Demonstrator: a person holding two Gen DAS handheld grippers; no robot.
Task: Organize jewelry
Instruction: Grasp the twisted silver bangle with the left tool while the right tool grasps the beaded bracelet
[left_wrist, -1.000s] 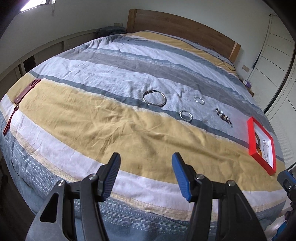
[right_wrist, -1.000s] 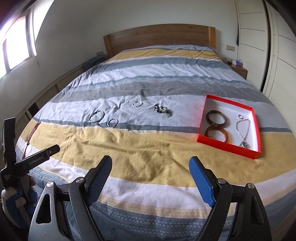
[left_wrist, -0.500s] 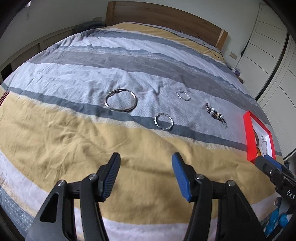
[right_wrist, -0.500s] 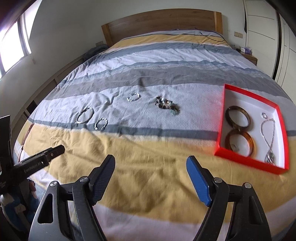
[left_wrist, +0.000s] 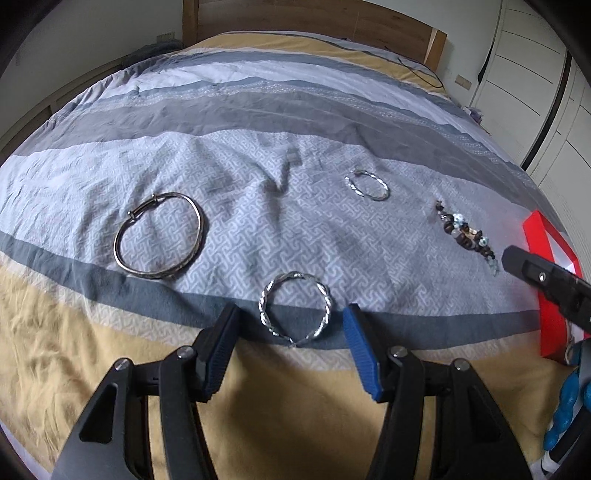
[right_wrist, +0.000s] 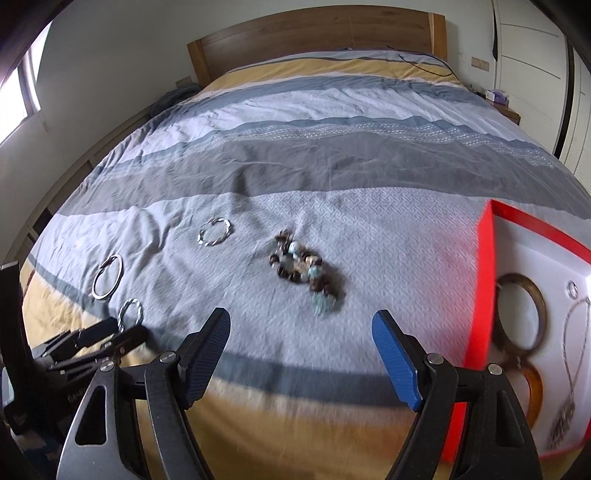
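Pickup stage, I'd say: left gripper (left_wrist: 290, 326) has its jaws apart, straddling the twisted silver bangle (left_wrist: 294, 308) lying on the striped bed (left_wrist: 258, 110). Right gripper (right_wrist: 301, 334), also apart and empty, faces the dark beaded bracelet (right_wrist: 304, 271). Next: lower, close, carry to the red tray (right_wrist: 484, 280) near the bed's right edge.

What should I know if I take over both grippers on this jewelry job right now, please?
Left gripper: open, jaws either side of the near twisted silver bracelet, not gripping.
Right gripper: open, empty, aimed at the beaded bracelet.
Done: two brown bangles and a chain necklace lie in the red box.
Left on the bedspread: plain silver bangle, far twisted bracelet, plus those two.
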